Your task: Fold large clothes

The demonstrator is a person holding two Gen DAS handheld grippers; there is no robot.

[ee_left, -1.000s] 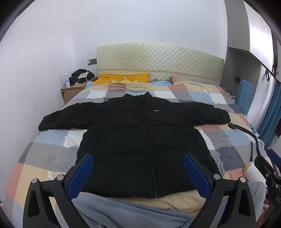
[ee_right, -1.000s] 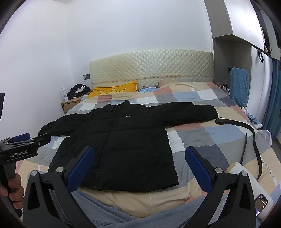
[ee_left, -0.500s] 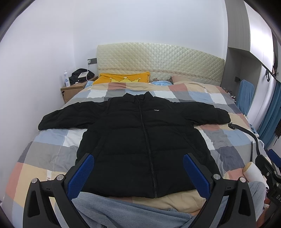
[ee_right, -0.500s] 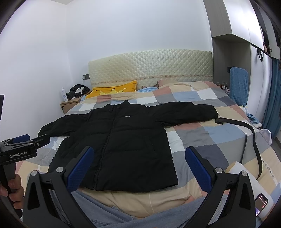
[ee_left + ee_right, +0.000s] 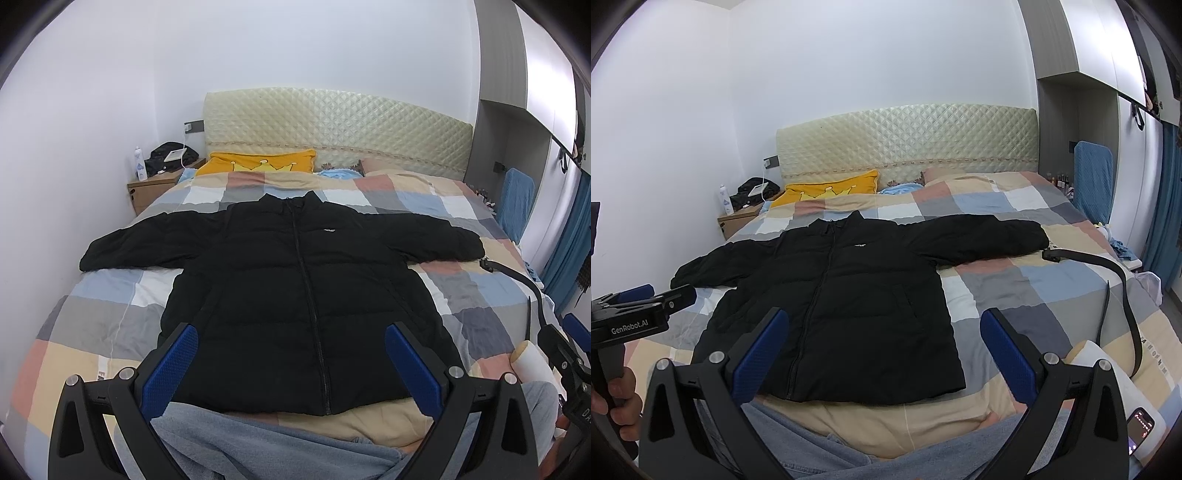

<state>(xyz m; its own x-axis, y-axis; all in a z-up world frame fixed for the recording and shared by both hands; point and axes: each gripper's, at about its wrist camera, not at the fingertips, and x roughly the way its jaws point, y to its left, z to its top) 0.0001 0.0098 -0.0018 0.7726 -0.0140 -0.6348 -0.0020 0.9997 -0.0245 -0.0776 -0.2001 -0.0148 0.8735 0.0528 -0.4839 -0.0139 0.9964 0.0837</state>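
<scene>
A black puffer jacket (image 5: 291, 288) lies flat, front up and zipped, on the checked bed cover (image 5: 476, 306), sleeves spread to both sides; it also shows in the right wrist view (image 5: 846, 295). My left gripper (image 5: 291, 365) is open and empty, held above the jacket's hem. My right gripper (image 5: 882, 350) is open and empty, above the hem's right part. The left gripper's body (image 5: 631, 317) shows at the left edge of the right wrist view.
A black belt (image 5: 1123, 291) lies on the bed right of the jacket. A white roll (image 5: 532, 363) and a phone (image 5: 1141, 430) lie near the front right. A yellow pillow (image 5: 258, 166) and a nightstand (image 5: 155, 184) are at the head. Grey trousers (image 5: 266, 443) lie below the grippers.
</scene>
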